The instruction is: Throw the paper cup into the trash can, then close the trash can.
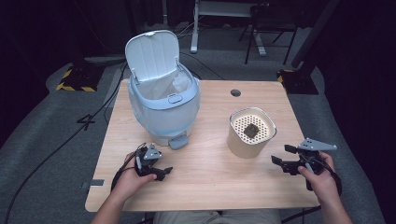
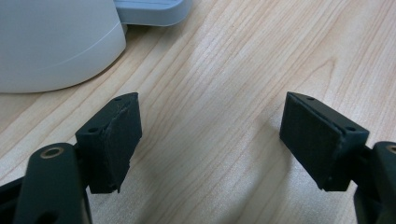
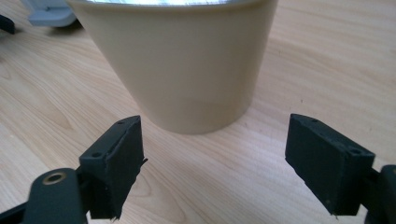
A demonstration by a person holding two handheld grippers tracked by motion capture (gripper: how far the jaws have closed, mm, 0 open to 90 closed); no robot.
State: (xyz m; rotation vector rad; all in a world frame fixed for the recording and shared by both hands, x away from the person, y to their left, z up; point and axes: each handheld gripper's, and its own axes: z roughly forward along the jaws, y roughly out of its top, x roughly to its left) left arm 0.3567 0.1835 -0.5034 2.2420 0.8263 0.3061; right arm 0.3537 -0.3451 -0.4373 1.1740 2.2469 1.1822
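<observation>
Overhead, my right tongs sit agape just beside the beige cup on the desk; my left tongs rest near the blue bin. Left gripper view: jaws wide, nothing between. Right gripper view: jaws wide, empty, cup ahead.

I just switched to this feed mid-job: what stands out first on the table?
The pale blue bin with its lid flipped up and a liner inside stands at the back left of the wooden table. To its right sits a beige container whose perforated top carries a small dark lump. Near the front edge, the left gripper and the right gripper are both open and empty, the right one facing the beige container.
</observation>
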